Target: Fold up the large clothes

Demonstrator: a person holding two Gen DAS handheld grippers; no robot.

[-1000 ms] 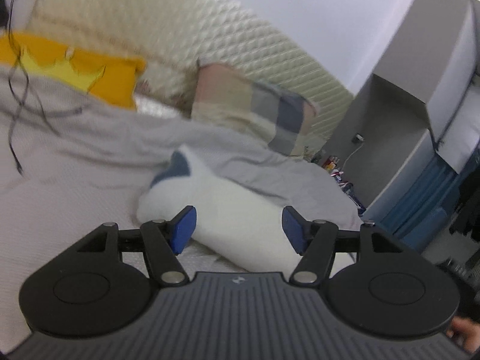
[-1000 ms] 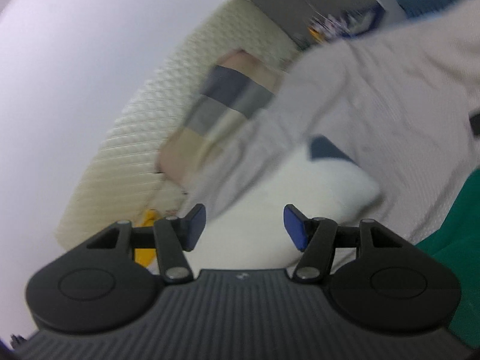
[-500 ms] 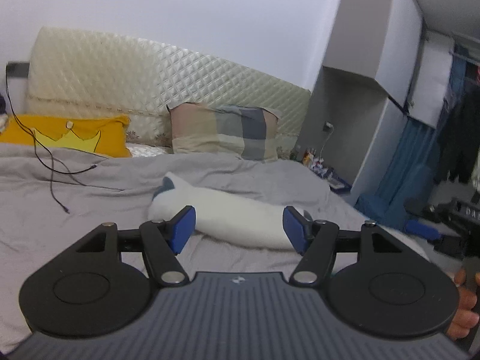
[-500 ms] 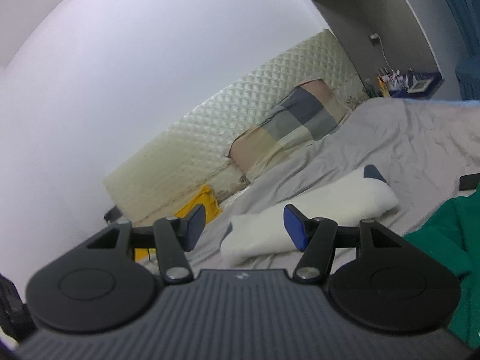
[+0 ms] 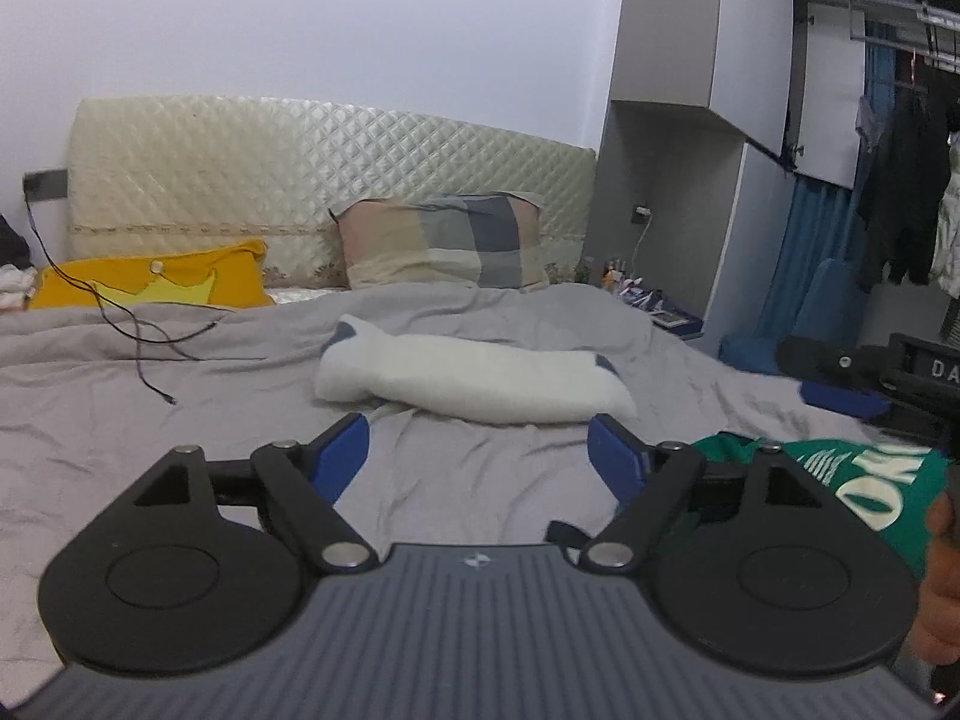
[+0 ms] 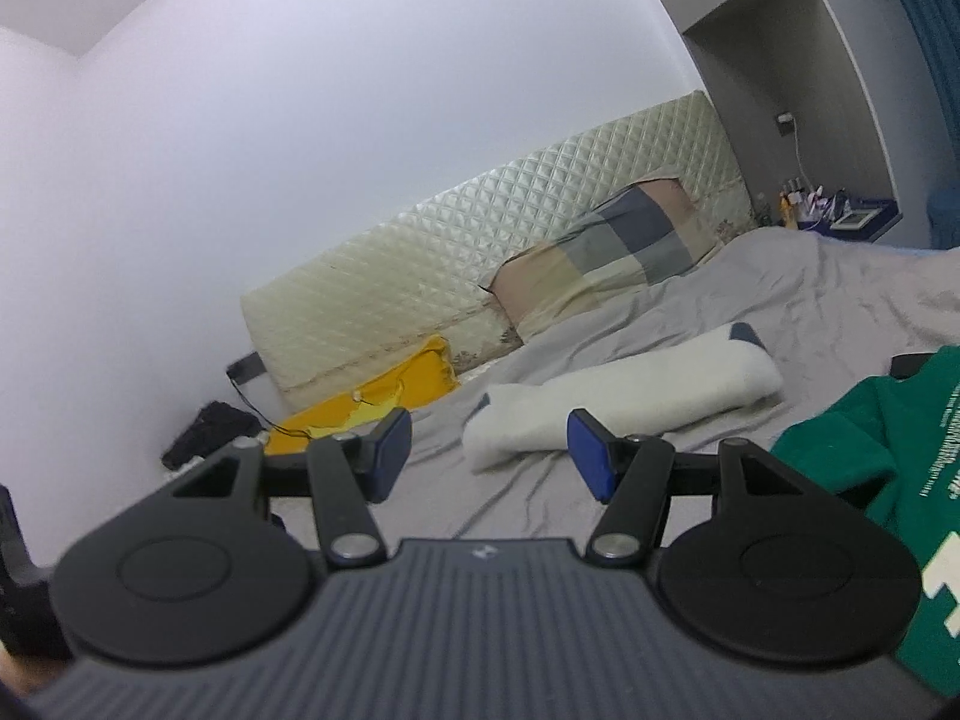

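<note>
A green garment with white lettering (image 5: pixel 864 486) lies on the grey bedsheet (image 5: pixel 180 408) at the near right of the left wrist view. It also shows in the right wrist view (image 6: pixel 888 444), at the right edge. My left gripper (image 5: pixel 478 450) is open and empty above the sheet, left of the garment. My right gripper (image 6: pixel 489 450) is open and empty, also left of the garment. Neither gripper touches it.
A long white bolster with blue ends (image 5: pixel 474 381) lies across the bed's middle. A checked pillow (image 5: pixel 441 249) and a yellow pillow (image 5: pixel 150 282) lean on the quilted headboard (image 5: pixel 300 180). A black cable (image 5: pixel 138 342) trails on the sheet. A grey wardrobe (image 5: pixel 666 180) stands right.
Both grippers have pulled back from the bolster and levelled out. The green garment has come into the left wrist view. Both stay open.
</note>
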